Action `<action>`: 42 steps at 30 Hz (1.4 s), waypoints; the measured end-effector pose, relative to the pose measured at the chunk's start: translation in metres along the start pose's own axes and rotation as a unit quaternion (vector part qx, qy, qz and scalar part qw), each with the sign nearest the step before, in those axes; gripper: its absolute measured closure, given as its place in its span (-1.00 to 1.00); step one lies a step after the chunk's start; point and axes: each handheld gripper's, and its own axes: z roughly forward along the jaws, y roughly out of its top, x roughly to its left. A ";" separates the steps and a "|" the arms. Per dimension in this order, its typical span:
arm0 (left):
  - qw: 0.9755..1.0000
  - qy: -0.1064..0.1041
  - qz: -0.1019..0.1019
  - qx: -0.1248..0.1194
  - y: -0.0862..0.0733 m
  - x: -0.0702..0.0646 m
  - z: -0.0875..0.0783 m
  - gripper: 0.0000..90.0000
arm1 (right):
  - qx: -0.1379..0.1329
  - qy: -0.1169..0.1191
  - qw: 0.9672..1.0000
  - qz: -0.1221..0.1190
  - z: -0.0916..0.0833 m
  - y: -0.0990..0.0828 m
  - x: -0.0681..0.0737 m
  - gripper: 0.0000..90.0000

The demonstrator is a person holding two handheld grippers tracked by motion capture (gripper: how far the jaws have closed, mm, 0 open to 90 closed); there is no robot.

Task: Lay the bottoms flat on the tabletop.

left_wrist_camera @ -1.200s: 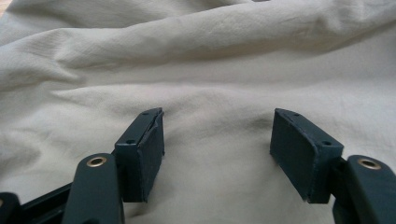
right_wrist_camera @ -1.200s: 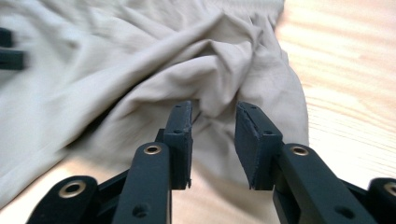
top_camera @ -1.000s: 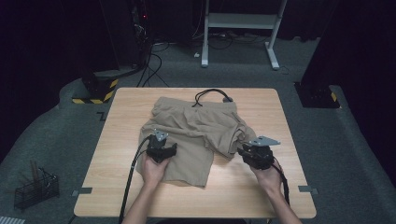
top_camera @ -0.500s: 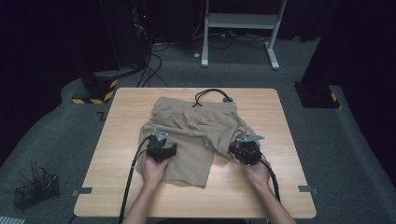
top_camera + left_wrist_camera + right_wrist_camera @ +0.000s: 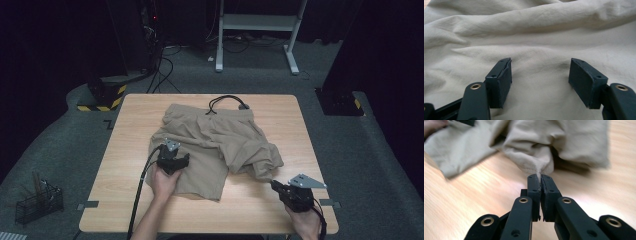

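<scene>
We pinch the khaki shorts [image 5: 554, 142] hem w/ right gripper [image 5: 540, 178] lower right, jaws just closed, left gripper [image 5: 540, 75] spread on fabric mid-frame.

We see bare wood along the near edge of the table [image 5: 240, 215], between our two hands, and a wide free strip down its right edge. The shorts [image 5: 215, 145] cover the middle and reach almost to the far edge, where a black cord [image 5: 226, 100] loops onto the wood. A narrower free strip runs down the left edge. The left gripper [image 5: 172, 161] sits on the cloth; the right gripper [image 5: 282, 189] occupies the near right corner.
</scene>
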 end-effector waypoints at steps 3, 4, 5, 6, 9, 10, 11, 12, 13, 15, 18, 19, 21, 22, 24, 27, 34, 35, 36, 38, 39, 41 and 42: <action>1.000 0.000 0.000 0.000 0.000 0.000 0.000 -0.23 | 0.003 -0.023 1.000 0.019 -0.006 -0.011 -0.011 0.91; 1.000 0.000 0.000 0.000 0.000 0.000 0.000 -0.23 | 0.004 -0.027 0.999 0.028 -0.007 -0.012 -0.015 0.91; 1.000 0.000 0.000 0.000 0.000 0.000 0.000 -0.23 | 0.002 -0.040 0.998 0.038 -0.008 -0.012 -0.022 0.91; 1.000 0.000 0.000 0.000 0.000 0.000 0.000 -0.23 | 0.002 -0.040 0.998 0.038 -0.008 -0.012 -0.022 0.91; 1.000 0.000 0.000 0.000 0.000 0.000 0.000 -0.23 | 0.028 -0.036 0.998 0.041 -0.001 -0.007 -0.023 0.69; 1.000 0.000 0.000 0.000 0.000 0.000 0.000 -0.23 | 0.026 -0.030 0.999 0.026 0.002 -0.005 -0.016 0.56; 1.000 0.000 0.000 0.000 0.000 0.000 0.000 -0.23 | 0.026 -0.030 0.999 0.026 0.002 -0.005 -0.016 0.56; 1.000 0.001 0.000 0.000 0.000 0.000 0.000 -0.23 | 0.021 -0.029 0.999 0.022 0.002 -0.004 -0.011 0.52; 1.000 0.001 -0.001 0.000 0.000 0.000 0.000 -0.23 | -0.001 -0.025 1.000 0.014 0.000 0.001 -0.002 0.49; 1.000 0.001 -0.001 0.000 0.000 0.000 0.000 -0.23 | -0.024 -0.015 1.000 -0.002 -0.002 0.009 0.009 0.46; 1.000 0.001 0.000 0.000 0.000 0.000 0.000 -0.23 | -0.027 0.006 0.999 -0.025 0.002 0.018 0.021 0.39; 1.000 0.001 0.000 0.000 0.000 0.000 0.000 -0.23 | -0.024 0.011 0.999 -0.039 0.007 0.022 0.026 0.34; 1.000 0.001 0.000 0.000 0.000 0.000 0.000 -0.23 | -0.006 0.002 0.997 -0.071 0.032 0.035 0.036 0.16; 1.000 0.001 -0.001 0.000 0.000 0.000 0.000 -0.23 | -0.006 0.002 0.997 -0.071 0.032 0.035 0.036 0.16; 1.000 0.001 -0.001 0.000 0.000 0.000 0.000 -0.23 | 0.032 -0.042 0.993 -0.108 0.066 0.047 0.036 0.21; 1.000 0.001 -0.001 0.000 0.000 0.000 0.000 -0.23 | 0.071 -0.058 0.989 -0.117 0.090 0.052 0.032 0.56; 1.000 0.001 -0.001 0.001 0.000 0.000 0.000 -0.23 | 0.034 0.020 0.997 -0.066 0.091 0.084 0.015 0.95; 1.000 0.001 0.000 0.001 0.000 0.000 0.000 -0.23 | 0.034 0.020 0.997 -0.066 0.091 0.084 0.015 0.95; 1.000 0.001 -0.001 0.000 0.000 0.000 0.000 -0.23 | 0.019 0.024 0.997 -0.064 0.086 0.093 0.013 0.95; 1.000 0.001 -0.001 0.000 0.000 0.000 0.000 -0.23 | -0.001 0.025 0.998 -0.053 0.079 0.109 0.007 0.95; 1.000 0.001 0.000 0.000 0.000 0.000 0.000 -0.23 | -0.008 0.024 0.999 -0.047 0.078 0.117 0.002 0.95; 1.000 0.001 -0.001 0.000 0.000 0.000 0.000 -0.23 | -0.013 0.014 0.999 -0.031 0.083 0.130 -0.011 0.95; 1.000 0.001 -0.001 0.000 0.000 0.000 0.000 -0.23 | -0.012 0.009 1.000 -0.023 0.087 0.133 -0.017 0.95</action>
